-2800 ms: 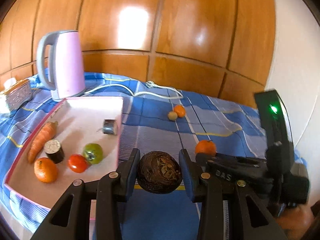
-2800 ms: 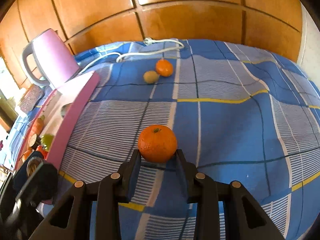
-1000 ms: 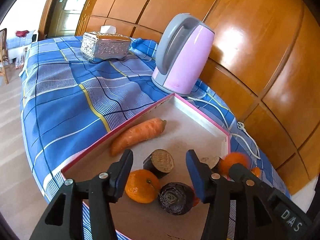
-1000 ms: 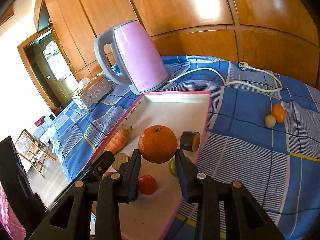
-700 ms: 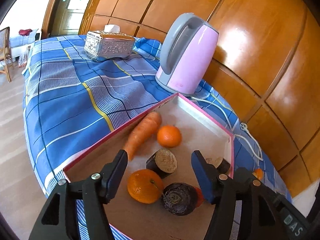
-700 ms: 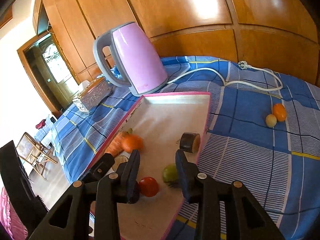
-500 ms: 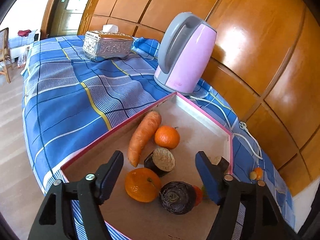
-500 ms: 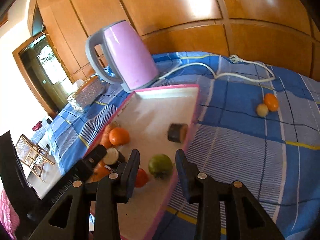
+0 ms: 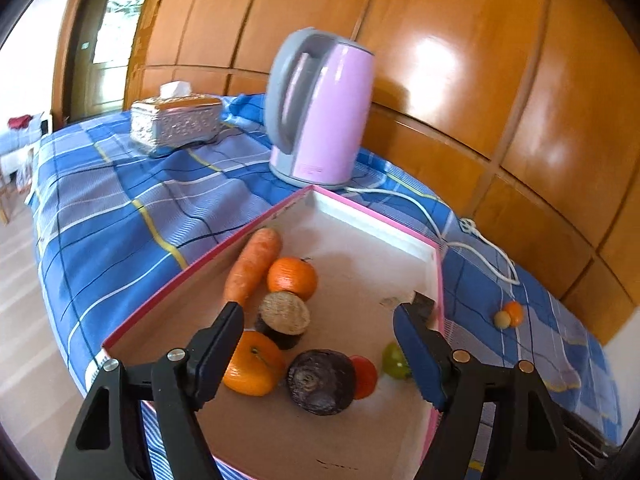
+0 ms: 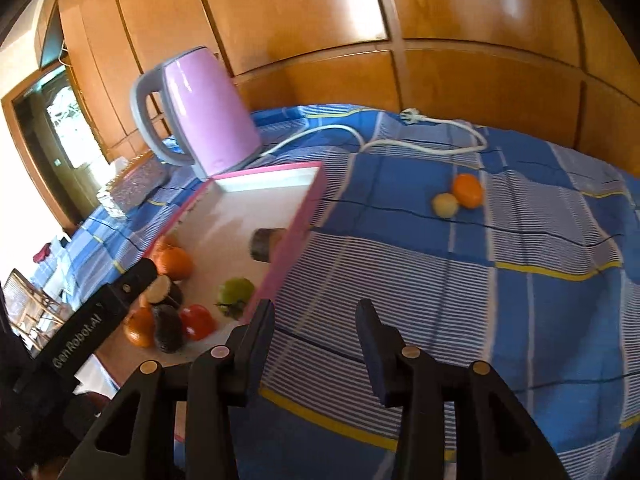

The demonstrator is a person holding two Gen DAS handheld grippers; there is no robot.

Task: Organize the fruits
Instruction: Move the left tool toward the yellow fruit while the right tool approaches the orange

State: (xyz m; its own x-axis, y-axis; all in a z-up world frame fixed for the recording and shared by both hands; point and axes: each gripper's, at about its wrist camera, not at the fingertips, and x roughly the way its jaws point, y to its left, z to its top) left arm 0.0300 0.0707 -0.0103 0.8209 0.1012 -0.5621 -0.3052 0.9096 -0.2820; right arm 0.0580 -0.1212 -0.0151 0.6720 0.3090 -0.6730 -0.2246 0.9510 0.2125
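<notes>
The left gripper (image 9: 318, 350) hangs over the near end of the tray (image 9: 362, 216), jaws spread wide and holding nothing. The right gripper (image 10: 316, 344) is over the cloth (image 10: 400, 280) just past the tray's right rim, its jaws also apart and empty.

In the tray, a carrot (image 9: 252, 266) lies along the left rim with an orange (image 9: 292, 278) touching its right side. Just nearer sits a cut brown piece (image 9: 284, 318), then a second orange (image 9: 252, 362) at the near left. Beside that, a dark beet (image 9: 322, 382) touches a red tomato (image 9: 364, 376), and a green tomato (image 9: 394, 356) lies close to the right rim. Another cut piece (image 10: 264, 244) rests against the right rim further back.

On the cloth, well apart from the tray towards the right edge, a small orange (image 10: 467, 191) and a pale round fruit (image 10: 445, 205) touch each other. A pink kettle (image 9: 316, 108) stands at the tray's far corner, its white cord (image 10: 400, 146) trailing across the cloth. A silver tissue box (image 9: 176, 124) sits at the far left.
</notes>
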